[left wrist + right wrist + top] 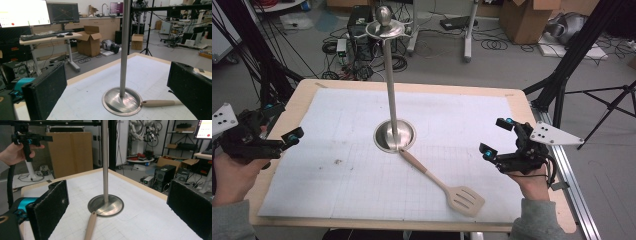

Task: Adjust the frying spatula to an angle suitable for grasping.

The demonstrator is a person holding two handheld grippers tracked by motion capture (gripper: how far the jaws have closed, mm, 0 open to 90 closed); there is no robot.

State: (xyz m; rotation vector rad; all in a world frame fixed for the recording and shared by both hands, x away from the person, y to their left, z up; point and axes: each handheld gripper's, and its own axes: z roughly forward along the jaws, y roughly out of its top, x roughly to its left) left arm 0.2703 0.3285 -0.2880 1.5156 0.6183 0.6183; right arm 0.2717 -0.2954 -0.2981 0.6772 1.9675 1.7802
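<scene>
Steel stand (393, 135) mid-table, spatula (447, 186) touching; each hand-held gripper (498, 136) (282, 122) gapes at opposite edges.

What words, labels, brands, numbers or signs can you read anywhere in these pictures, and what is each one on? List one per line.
No text can be read.
Monitors in the left gripper view: bright screen content, too blurred to read.
Screen at the right gripper view's top right: lines of text, too small to read.
Cardboard boxes: no legible print.
Spatula, metal stand, white mat: only faint grid lines, no lettering.
</scene>
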